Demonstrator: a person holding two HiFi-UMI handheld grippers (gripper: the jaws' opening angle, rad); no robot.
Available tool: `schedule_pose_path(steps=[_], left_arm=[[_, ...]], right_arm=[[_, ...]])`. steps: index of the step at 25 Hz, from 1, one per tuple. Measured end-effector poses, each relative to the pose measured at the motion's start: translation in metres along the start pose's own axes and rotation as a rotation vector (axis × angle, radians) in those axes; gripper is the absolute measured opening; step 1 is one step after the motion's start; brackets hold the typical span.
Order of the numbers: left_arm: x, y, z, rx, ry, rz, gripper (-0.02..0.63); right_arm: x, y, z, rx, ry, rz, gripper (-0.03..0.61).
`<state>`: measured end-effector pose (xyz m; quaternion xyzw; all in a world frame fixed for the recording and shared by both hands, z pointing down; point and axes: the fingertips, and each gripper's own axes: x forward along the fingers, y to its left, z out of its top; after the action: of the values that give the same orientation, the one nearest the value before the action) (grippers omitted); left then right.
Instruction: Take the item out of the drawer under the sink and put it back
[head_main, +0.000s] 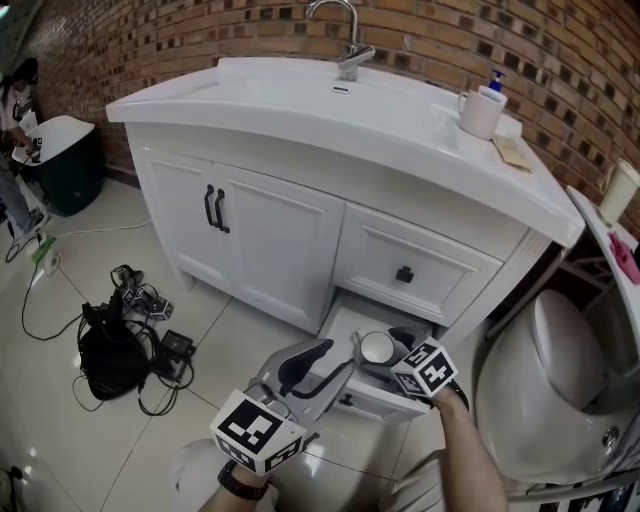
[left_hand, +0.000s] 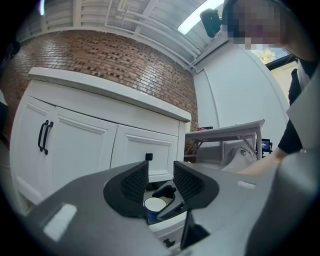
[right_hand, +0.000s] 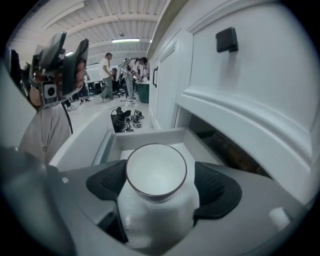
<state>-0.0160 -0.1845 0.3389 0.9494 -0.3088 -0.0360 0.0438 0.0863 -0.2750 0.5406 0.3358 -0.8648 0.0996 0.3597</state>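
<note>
The item is a white cup (head_main: 377, 347) with a blue outside (left_hand: 154, 204), standing upright in the open bottom drawer (head_main: 335, 328) of the white sink cabinet. My right gripper (head_main: 388, 347) reaches down into the drawer with its jaws either side of the cup (right_hand: 156, 172). A narrow gap shows beside the rim, so the right gripper (right_hand: 160, 186) is open around it. My left gripper (head_main: 335, 358) hovers just in front of the drawer, to the cup's left. Its jaws (left_hand: 161, 180) stand apart with nothing between them.
Above the open drawer is a shut drawer with a black knob (head_main: 404, 274). Left of it are two cabinet doors with black handles (head_main: 216, 209). A toilet (head_main: 560, 370) stands close on the right. A black bag and cables (head_main: 120, 345) lie on the floor at left.
</note>
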Motion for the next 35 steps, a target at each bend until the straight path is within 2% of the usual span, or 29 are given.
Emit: schedule_pose_path(steps=[3,6,9,10,16,19,23,25,26,28,31,35], left_arm=[[-0.001,-0.003,0.002,0.006,-0.001,-0.001,0.161],[0.000,-0.008,0.002,0.012,-0.001,-0.010,0.161],[0.000,-0.014,0.003,0.017,-0.004,-0.021,0.161],[0.000,-0.016,0.004,0.018,-0.009,-0.023,0.161],[-0.005,-0.031,0.021,0.026,-0.036,-0.018,0.161],[-0.010,-0.038,0.025,0.041,-0.035,-0.021,0.161],[-0.018,-0.045,0.024,0.073,0.004,-0.019,0.161],[-0.022,-0.048,0.021,0.084,0.021,-0.017,0.161],[-0.024,-0.049,0.020,0.090,0.027,-0.016,0.161],[-0.027,-0.051,0.019,0.101,0.038,-0.019,0.161],[-0.031,-0.055,0.015,0.120,0.053,-0.030,0.161],[-0.038,-0.053,0.011,0.136,0.068,-0.034,0.161]], right_arm=[[-0.024,-0.002,0.019,-0.022,-0.080,-0.049,0.426],[-0.062,-0.003,0.043,-0.052,-0.196,-0.139,0.420],[-0.108,-0.001,0.060,-0.078,-0.310,-0.254,0.302],[-0.123,0.002,0.064,-0.074,-0.344,-0.277,0.299],[-0.219,0.026,0.085,-0.015,-0.568,-0.346,0.241],[-0.253,0.035,0.087,0.009,-0.644,-0.365,0.228],[-0.275,0.040,0.072,0.095,-0.662,-0.386,0.210],[-0.287,0.044,0.062,0.142,-0.665,-0.403,0.161],[-0.293,0.047,0.060,0.147,-0.668,-0.411,0.156],[-0.300,0.054,0.056,0.115,-0.658,-0.436,0.120],[-0.300,0.062,0.054,0.046,-0.623,-0.461,0.117],[-0.300,0.066,0.052,0.031,-0.614,-0.457,0.117]])
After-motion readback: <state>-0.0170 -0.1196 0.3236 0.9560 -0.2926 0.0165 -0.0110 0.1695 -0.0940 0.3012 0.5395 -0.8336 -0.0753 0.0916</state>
